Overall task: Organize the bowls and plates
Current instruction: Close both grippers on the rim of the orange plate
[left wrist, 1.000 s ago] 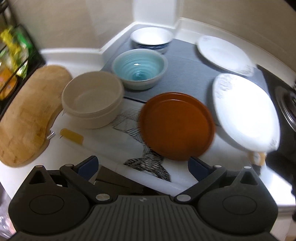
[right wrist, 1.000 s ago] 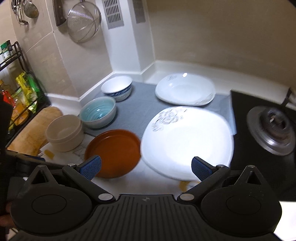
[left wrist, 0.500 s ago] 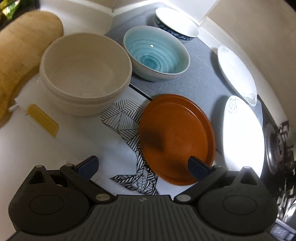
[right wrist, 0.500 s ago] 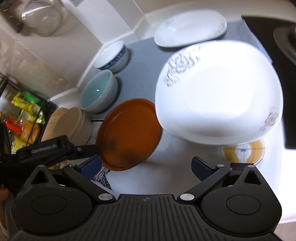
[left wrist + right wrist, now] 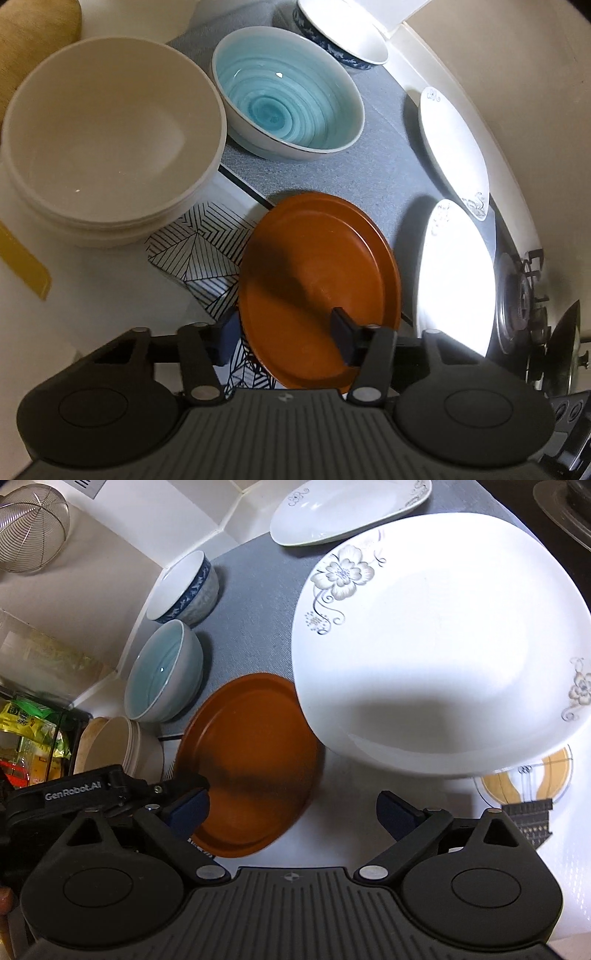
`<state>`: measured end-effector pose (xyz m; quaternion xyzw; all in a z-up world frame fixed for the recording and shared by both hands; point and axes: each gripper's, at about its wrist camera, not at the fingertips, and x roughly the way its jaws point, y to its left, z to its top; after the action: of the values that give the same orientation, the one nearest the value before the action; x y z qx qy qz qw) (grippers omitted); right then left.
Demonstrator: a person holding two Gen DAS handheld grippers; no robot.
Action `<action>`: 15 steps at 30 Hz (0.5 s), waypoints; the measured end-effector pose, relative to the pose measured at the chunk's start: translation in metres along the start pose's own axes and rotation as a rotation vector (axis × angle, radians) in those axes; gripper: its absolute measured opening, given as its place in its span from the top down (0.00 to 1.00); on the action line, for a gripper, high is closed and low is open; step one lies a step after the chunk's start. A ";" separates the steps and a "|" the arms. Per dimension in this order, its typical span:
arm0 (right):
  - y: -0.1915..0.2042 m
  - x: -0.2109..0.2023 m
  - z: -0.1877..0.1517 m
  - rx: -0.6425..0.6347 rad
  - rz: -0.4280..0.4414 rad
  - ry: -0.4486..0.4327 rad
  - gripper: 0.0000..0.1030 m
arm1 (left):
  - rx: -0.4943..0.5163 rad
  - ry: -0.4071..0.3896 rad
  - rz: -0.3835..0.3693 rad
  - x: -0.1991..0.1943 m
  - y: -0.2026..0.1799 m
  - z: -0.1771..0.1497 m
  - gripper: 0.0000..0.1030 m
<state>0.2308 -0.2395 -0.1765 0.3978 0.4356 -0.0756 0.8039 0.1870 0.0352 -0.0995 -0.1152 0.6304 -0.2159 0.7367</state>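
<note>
An orange plate lies on the counter, also in the right wrist view. My left gripper is open, its jaws straddling the plate's near left rim: one finger outside it, the other over the plate. It shows in the right wrist view. My right gripper is open and empty, low over the counter between the orange plate and a large white flowered plate. Stacked beige bowls, a teal bowl, a blue-patterned bowl and a second white plate lie beyond.
A grey mat lies under the far dishes, and a patterned white sheet under the near ones. A gas burner is at the right. A wooden board and a snack rack are at the left. A strainer hangs on the wall.
Both grippers have moved down and closer to the dishes. The left gripper's jaws have narrowed and now straddle the orange plate's rim. The right gripper stays wide open.
</note>
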 end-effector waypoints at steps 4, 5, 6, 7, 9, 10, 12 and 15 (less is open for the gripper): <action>0.008 0.003 0.000 -0.043 -0.013 -0.021 0.18 | 0.015 -0.002 0.000 0.003 0.000 0.004 0.70; 0.011 0.005 0.001 -0.050 -0.016 -0.024 0.24 | 0.019 -0.003 -0.001 0.003 0.000 0.004 0.75; 0.013 0.005 0.001 -0.057 -0.021 -0.029 0.30 | 0.024 -0.004 -0.003 0.004 0.000 0.005 0.80; 0.014 0.006 0.001 -0.063 -0.019 -0.029 0.39 | 0.028 -0.002 -0.001 0.006 0.000 0.006 0.83; 0.014 0.008 0.002 -0.066 -0.045 -0.041 0.60 | 0.027 -0.006 0.005 0.008 0.002 0.007 0.92; 0.014 0.008 0.002 -0.072 -0.064 -0.046 0.78 | 0.021 -0.009 -0.001 0.008 0.003 0.008 0.92; 0.009 0.008 0.003 -0.055 -0.075 -0.050 0.84 | 0.013 -0.001 -0.011 0.009 0.006 0.010 0.92; 0.005 0.007 0.004 -0.027 -0.058 -0.028 0.85 | 0.016 -0.002 0.010 0.006 0.006 0.008 0.93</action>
<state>0.2400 -0.2371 -0.1776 0.3730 0.4366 -0.0984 0.8127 0.1963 0.0371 -0.1063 -0.1066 0.6284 -0.2172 0.7393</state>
